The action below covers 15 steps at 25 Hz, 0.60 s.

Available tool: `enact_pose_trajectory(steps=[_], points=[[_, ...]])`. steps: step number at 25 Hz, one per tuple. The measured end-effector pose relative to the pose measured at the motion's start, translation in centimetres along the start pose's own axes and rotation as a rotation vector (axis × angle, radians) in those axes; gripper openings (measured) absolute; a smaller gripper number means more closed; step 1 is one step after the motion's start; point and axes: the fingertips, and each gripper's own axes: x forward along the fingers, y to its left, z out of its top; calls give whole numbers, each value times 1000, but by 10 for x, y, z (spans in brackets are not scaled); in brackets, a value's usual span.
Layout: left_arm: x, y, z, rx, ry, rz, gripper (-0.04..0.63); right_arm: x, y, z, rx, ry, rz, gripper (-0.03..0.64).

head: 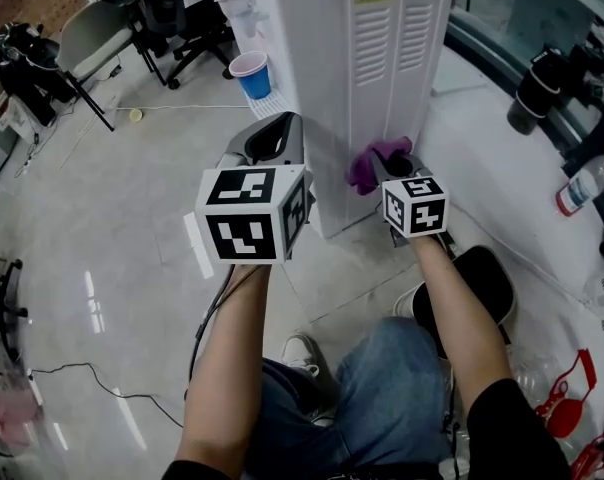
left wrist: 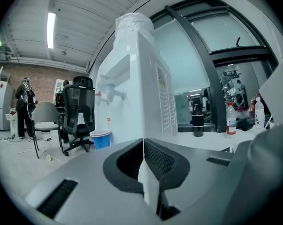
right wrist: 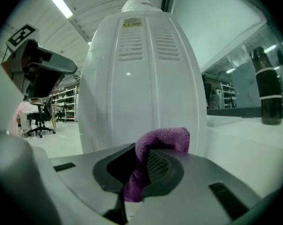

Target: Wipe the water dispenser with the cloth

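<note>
The white water dispenser (head: 367, 78) stands upright on the floor straight ahead; its vented side panel (right wrist: 141, 78) fills the right gripper view. My right gripper (head: 394, 168) is shut on a purple cloth (head: 374, 160), (right wrist: 153, 146), held low against the dispenser's side near its base. My left gripper (head: 272, 140) hovers just left of the dispenser, jaws shut with nothing between them (left wrist: 142, 161). From the left gripper view the dispenser (left wrist: 137, 83) shows its taps (left wrist: 111, 93) and the bottle on top.
A blue paper cup (head: 252, 74) sits on the dispenser's drip tray. Office chairs (head: 187, 18) stand at the back left. A black flask (head: 535, 88) and a plastic bottle (head: 582, 184) rest on the ledge at right. A cable (head: 92, 378) runs across the floor.
</note>
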Motion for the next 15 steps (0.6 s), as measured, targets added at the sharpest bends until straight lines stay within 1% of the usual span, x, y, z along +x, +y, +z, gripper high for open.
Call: enact_pose_trajectory(steps=[3,9,15], points=[[-4,1,3,4,-9,5,28,5,0,-26,32,35,-2,41],[-4,2,1,24,3,14,28,21,0,-82,59,148,-6,40],[-6,2,-1,34,20,9,28,30,-2,-106,95,199,-12,41]])
